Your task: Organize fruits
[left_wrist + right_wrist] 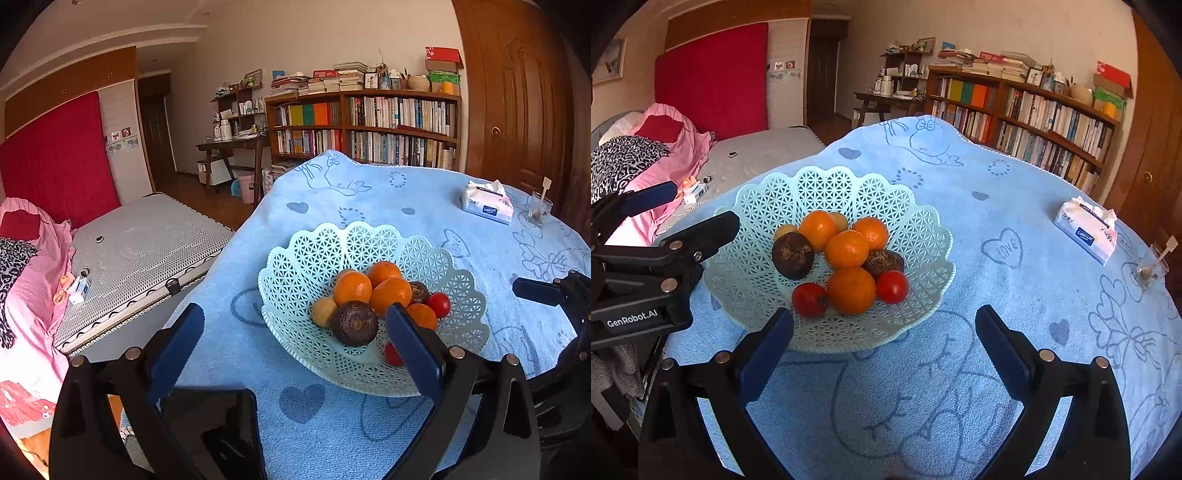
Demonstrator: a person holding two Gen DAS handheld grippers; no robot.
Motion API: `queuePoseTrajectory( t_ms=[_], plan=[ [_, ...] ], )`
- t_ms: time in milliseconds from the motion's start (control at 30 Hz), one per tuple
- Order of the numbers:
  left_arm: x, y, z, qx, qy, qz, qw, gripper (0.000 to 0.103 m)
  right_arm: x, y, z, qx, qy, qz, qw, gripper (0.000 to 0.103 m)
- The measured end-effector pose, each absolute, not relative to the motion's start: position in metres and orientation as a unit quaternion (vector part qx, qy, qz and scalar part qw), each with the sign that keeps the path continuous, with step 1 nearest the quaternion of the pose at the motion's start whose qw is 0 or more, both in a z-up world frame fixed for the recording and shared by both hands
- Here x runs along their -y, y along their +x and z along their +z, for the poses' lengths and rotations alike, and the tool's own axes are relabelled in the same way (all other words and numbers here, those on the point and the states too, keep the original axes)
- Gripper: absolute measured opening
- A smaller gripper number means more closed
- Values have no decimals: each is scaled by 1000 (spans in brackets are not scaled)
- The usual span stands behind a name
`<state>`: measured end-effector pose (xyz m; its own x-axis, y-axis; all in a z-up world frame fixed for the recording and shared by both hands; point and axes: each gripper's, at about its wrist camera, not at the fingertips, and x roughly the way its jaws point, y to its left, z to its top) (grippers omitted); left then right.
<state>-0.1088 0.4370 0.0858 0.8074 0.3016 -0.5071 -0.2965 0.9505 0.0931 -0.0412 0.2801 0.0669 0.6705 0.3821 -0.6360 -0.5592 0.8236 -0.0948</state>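
Observation:
A pale green lattice basket (321, 254) (820, 184) stands on a table under a blue cloth (369, 206) (960, 221). It holds several oranges (352, 287) (846, 248), two dark purple fruits (354, 323) (792, 255), red tomatoes (439, 304) (892, 287) and small yellow fruits (324, 312) (785, 230). My left gripper (295, 325) is open at the basket's near-left rim, nothing between its fingers. My right gripper (884, 326) is open just in front of the basket, empty. Each gripper shows at the edge of the other's view.
A tissue pack (487, 203) (1086, 230) and a small glass with a stick (539, 210) (1150, 267) sit at the table's far right. A bed (140, 251) lies left of the table. Bookshelves (369, 125) and a wooden door (517, 103) stand behind.

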Motion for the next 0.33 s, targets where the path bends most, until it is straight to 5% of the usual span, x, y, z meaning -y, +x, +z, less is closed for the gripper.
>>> queuePoseTrajectory(
  t_ms=[333],
  plan=[
    [-424, -109, 88, -270, 6, 146, 952, 100, -251, -37, 69, -341, -124, 221, 905, 98]
  ],
)
